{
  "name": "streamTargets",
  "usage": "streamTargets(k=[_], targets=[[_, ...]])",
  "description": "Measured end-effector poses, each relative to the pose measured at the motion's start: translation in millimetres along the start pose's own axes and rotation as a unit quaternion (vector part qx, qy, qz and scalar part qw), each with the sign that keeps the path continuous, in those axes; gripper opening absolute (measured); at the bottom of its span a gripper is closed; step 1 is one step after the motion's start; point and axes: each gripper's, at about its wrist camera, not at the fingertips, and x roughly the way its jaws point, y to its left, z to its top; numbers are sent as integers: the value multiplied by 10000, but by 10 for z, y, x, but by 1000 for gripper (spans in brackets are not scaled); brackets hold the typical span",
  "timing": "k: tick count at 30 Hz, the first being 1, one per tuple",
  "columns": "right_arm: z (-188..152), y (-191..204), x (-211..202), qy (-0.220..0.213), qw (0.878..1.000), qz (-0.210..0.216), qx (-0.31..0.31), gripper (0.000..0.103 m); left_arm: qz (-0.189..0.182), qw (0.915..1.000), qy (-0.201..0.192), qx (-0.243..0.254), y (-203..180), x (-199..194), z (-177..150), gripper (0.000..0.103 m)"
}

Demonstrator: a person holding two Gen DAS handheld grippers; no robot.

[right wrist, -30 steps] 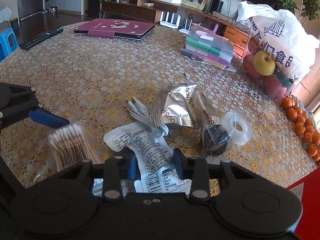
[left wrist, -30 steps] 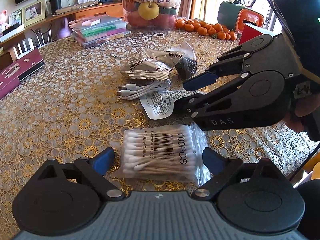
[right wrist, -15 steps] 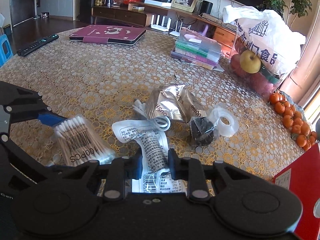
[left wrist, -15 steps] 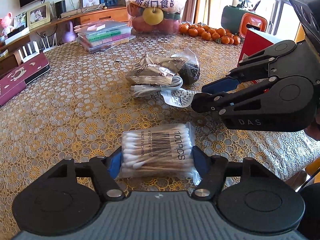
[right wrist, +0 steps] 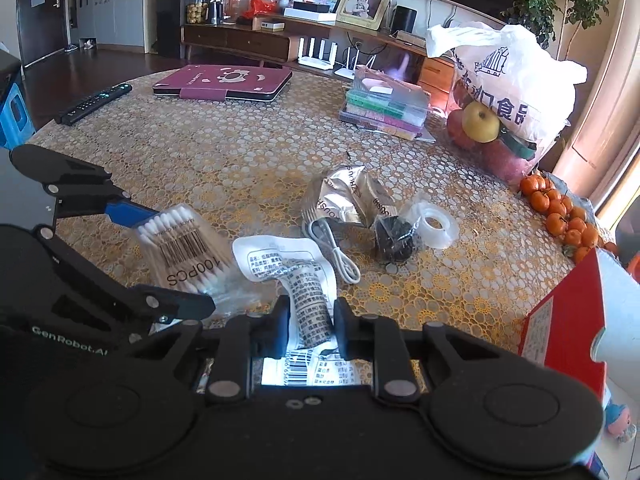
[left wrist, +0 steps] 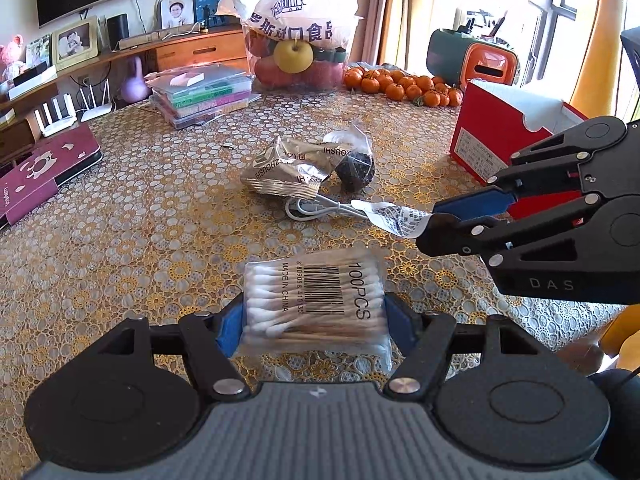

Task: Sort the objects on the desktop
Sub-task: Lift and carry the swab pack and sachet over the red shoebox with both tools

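Left wrist view: the left gripper is closed onto the cotton swab pack, its blue pads pressing both ends; ahead and to its right, the right gripper pinches the white printed packet above the desk. Right wrist view: the right gripper is nearly closed, the white printed packet crumpled between its fingers; left of it the cotton swab pack sits in the left gripper; ahead lie a white cable, a foil pouch and a red box to the right.
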Motion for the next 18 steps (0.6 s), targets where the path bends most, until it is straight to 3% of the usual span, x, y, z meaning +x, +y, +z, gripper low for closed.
streamTargets(k=[18], targets=[[-187,-8,-849,-284,9987,-320,287,22,-325,9989,-283,179,-302,-559,117,70]])
